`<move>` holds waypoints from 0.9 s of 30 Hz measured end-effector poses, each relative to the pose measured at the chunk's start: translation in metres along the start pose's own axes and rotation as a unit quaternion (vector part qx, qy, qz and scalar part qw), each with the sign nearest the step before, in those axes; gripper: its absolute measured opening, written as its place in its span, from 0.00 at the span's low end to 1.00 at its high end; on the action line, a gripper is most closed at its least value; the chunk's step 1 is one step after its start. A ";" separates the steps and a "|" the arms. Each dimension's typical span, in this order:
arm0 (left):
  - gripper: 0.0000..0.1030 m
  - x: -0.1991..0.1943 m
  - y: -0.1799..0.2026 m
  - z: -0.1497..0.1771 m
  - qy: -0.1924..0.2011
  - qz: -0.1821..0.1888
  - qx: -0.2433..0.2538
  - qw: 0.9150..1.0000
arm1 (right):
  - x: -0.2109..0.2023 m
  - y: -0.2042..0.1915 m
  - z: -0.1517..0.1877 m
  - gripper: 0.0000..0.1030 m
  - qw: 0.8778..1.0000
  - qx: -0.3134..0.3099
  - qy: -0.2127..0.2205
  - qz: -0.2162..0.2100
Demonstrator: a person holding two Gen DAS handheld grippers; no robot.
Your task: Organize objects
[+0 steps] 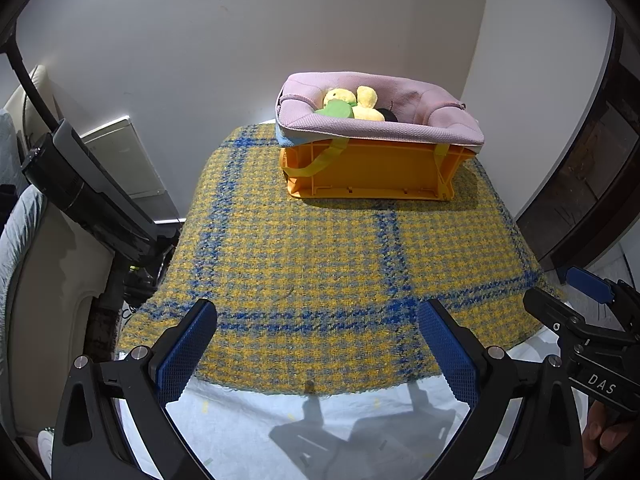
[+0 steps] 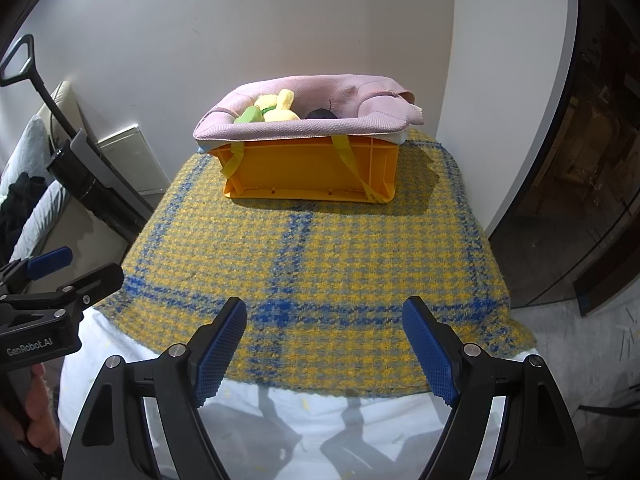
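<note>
An orange plastic crate (image 1: pixel 372 170) (image 2: pixel 312 168) stands at the far end of a table under a yellow and blue checked cloth (image 1: pixel 320 264) (image 2: pixel 312 264). A pink fabric bag (image 1: pixel 384 128) (image 2: pixel 304 128) lines its top. In it lie a yellow plush toy (image 1: pixel 362 100) (image 2: pixel 280 106), a green object (image 1: pixel 338 110) (image 2: pixel 250 114) and a dark object (image 1: pixel 388 114) (image 2: pixel 320 113). My left gripper (image 1: pixel 316 320) and right gripper (image 2: pixel 324 320) are both open and empty, over the table's near edge, well short of the crate.
A black vacuum-like tool (image 1: pixel 92 196) (image 2: pixel 88 176) leans at the left beside a sofa (image 1: pixel 32 264). A white wall stands behind the crate. A dark wooden door (image 1: pixel 592 168) (image 2: pixel 580 180) is at the right. White sheet (image 1: pixel 320 432) covers the table's near edge.
</note>
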State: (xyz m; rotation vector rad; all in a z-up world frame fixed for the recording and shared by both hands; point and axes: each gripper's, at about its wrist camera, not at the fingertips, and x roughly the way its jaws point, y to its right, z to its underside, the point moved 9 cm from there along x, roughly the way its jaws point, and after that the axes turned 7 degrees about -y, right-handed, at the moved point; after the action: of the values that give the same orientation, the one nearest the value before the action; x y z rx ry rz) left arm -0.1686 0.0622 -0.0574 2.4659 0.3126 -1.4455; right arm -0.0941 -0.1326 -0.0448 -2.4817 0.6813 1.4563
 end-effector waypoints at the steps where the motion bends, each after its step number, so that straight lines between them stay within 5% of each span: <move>1: 1.00 0.000 0.000 0.000 0.000 0.000 0.000 1.000 | -0.001 0.000 0.000 0.78 1.000 0.000 0.000 0.000; 27: 1.00 0.001 0.000 0.002 -0.009 0.004 0.013 1.000 | 0.002 0.003 -0.001 0.78 1.000 -0.001 -0.001 -0.003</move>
State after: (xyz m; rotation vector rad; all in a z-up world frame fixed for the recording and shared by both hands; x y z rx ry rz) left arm -0.1701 0.0620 -0.0590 2.4710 0.2831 -1.4762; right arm -0.0938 -0.1362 -0.0453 -2.4812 0.6704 1.4594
